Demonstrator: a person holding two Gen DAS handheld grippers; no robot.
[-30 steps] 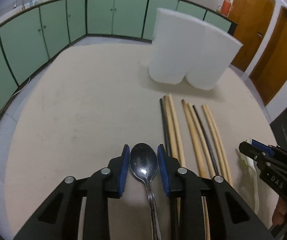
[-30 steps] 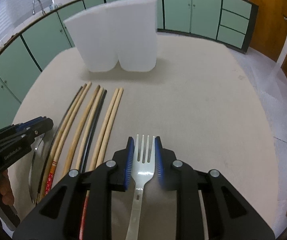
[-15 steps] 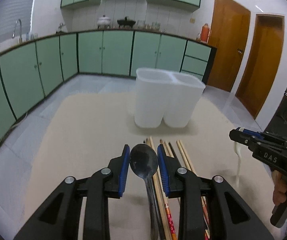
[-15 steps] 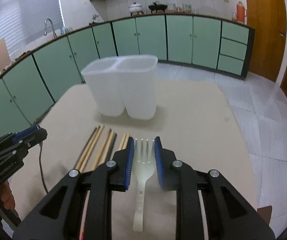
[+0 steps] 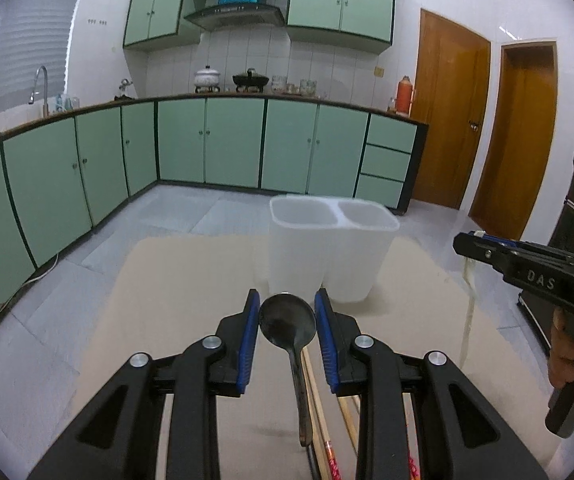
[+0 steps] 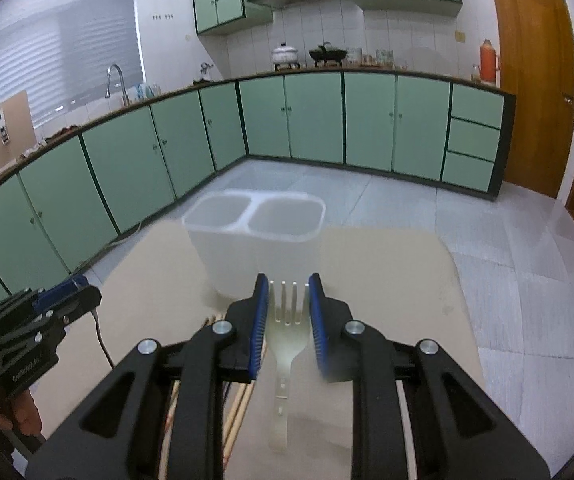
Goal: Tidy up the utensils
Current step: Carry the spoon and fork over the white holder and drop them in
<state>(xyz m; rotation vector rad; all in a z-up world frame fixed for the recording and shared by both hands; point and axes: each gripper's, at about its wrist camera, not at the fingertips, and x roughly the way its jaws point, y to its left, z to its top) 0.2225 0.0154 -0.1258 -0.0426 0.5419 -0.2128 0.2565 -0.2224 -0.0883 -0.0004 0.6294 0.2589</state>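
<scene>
Closest in, clamped in the left gripper (image 5: 287, 300): a dark metal spoon (image 5: 287, 322), pinched by its smooth round bowl between ribbed blue pads, handle hanging down toward the table (image 5: 191, 280). Likewise in the right gripper (image 6: 287, 286): a pale, slightly see-through plastic fork (image 6: 285, 320), squeezed across the head, tines forward, flat handle drooping. Long axis of each close to upright, so probably ready to drop handle first.

Beneath and just behind, lying flat on the matte beige top: thin round wooden chopsticks (image 6: 239, 408), lengthwise away from the grippers.

Farther on, straight ahead of both and a little lower: a white frosted plastic holder (image 5: 327, 256), tall, round-cornered, split into two open side-by-side wells. Left well roughly in line with the spoon, right well with the fork. Neither gripper clearly the nearer. Not yet over the rim.
</scene>
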